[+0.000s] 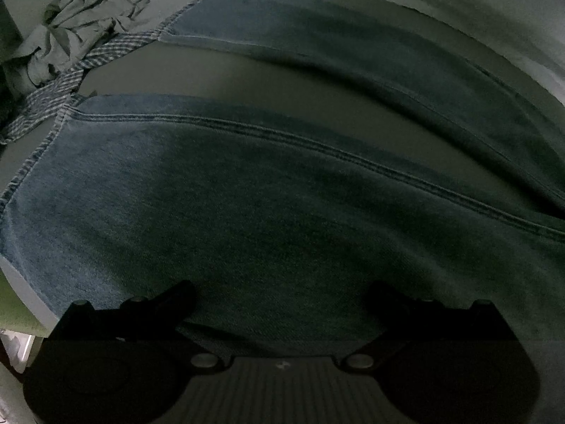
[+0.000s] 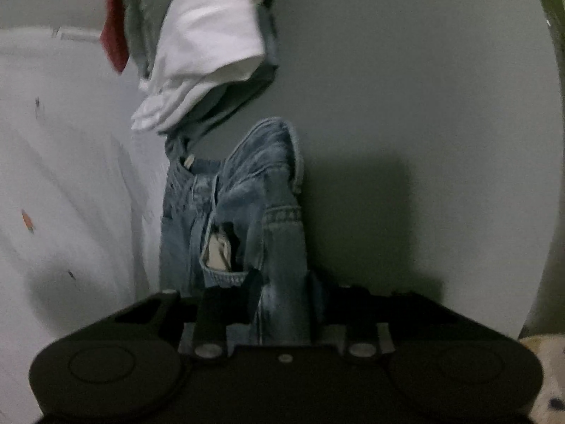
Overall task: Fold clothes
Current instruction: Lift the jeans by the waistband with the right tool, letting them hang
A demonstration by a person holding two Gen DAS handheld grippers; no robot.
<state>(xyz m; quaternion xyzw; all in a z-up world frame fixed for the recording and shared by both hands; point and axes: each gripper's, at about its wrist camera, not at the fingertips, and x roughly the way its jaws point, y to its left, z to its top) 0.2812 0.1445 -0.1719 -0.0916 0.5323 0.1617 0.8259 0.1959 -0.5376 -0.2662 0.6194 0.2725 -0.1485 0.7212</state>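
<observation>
Pinching the jeans (image 2: 282, 247) at lower centre in my right tool (image 2: 282, 282) to lift that bunched end, I'm hovering the wide-open left tool (image 1: 279, 293) over a flat leg for the fold.

Grey-green surface (image 1: 219, 70) carries spread jeans (image 1: 247, 194), crumpled green garment (image 1: 91, 14) (at far edge).

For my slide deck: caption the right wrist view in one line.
Right gripper clamps a bunched fold of blue jeans above a grey surface, white garment behind.
</observation>
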